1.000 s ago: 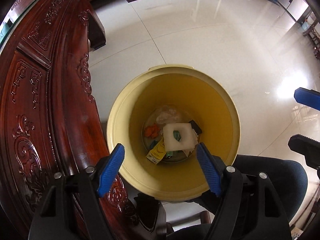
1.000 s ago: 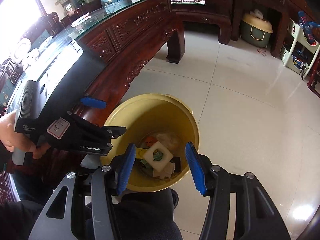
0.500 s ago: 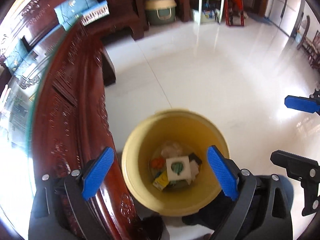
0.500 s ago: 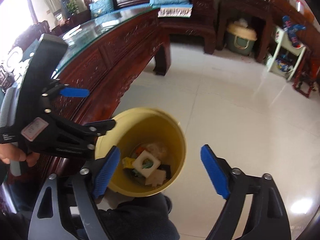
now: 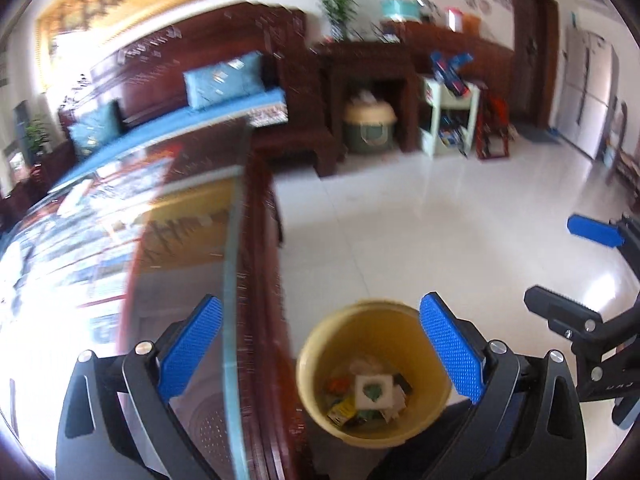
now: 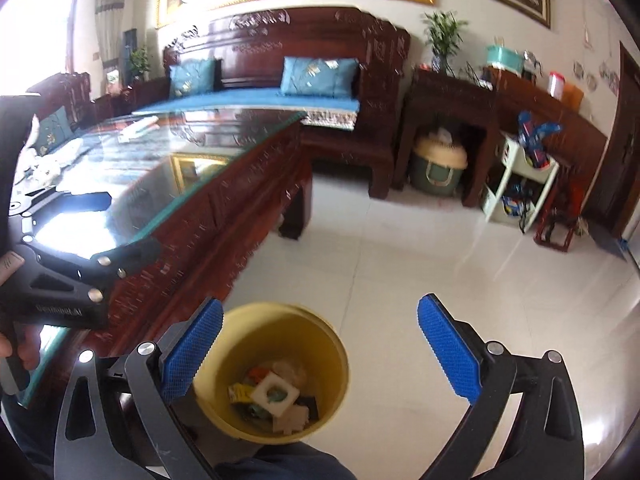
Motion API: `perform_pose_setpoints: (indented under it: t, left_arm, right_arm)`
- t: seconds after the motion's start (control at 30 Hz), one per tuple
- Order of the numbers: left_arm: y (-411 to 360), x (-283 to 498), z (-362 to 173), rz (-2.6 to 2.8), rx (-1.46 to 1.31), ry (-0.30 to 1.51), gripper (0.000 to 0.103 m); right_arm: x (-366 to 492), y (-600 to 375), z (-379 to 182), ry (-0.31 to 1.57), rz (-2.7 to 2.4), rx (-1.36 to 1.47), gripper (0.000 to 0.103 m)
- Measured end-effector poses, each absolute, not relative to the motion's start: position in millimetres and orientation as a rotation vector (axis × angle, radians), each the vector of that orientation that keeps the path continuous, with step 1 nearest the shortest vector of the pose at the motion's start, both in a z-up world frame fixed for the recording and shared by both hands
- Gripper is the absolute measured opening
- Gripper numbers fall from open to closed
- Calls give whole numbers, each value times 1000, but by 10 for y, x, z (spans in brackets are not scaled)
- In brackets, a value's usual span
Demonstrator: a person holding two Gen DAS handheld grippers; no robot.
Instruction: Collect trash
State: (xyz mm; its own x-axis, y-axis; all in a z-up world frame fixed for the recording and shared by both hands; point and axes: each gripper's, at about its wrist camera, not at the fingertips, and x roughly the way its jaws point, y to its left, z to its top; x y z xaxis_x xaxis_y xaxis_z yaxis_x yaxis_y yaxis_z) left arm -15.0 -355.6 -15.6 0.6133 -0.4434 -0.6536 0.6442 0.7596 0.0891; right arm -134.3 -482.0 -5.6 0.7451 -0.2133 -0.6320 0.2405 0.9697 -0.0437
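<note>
A yellow trash bin (image 5: 424, 364) stands on the white tile floor beside the carved wooden table; it also shows in the right wrist view (image 6: 324, 348). Inside lie several pieces of trash, among them a white foam square (image 5: 372, 391) and a yellow wrapper (image 6: 240, 393). My left gripper (image 5: 316, 350) is open and empty, high above the bin and the table edge. My right gripper (image 6: 318, 350) is open and empty, above the bin and the floor. Each gripper appears at the edge of the other's view.
The dark wooden table with a glass top (image 6: 168, 184) runs along the left. A carved sofa with blue cushions (image 6: 316, 76) stands behind it. A lidded green-and-cream bin (image 6: 438, 168) and a white shelf (image 6: 520, 184) stand at the far wall.
Both grippers have risen and tilted up from over the bin, so the bin looks smaller and lower and the room's far wall has come into view. Both stay open.
</note>
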Motion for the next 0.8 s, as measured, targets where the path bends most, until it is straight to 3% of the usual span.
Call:
perform_pose_setpoints:
  t: [0.8]
  left_arm:
    - [-913, -152, 111, -128, 24, 564, 99]
  right_arm:
    - [-723, -2637, 438, 487, 79, -74, 95]
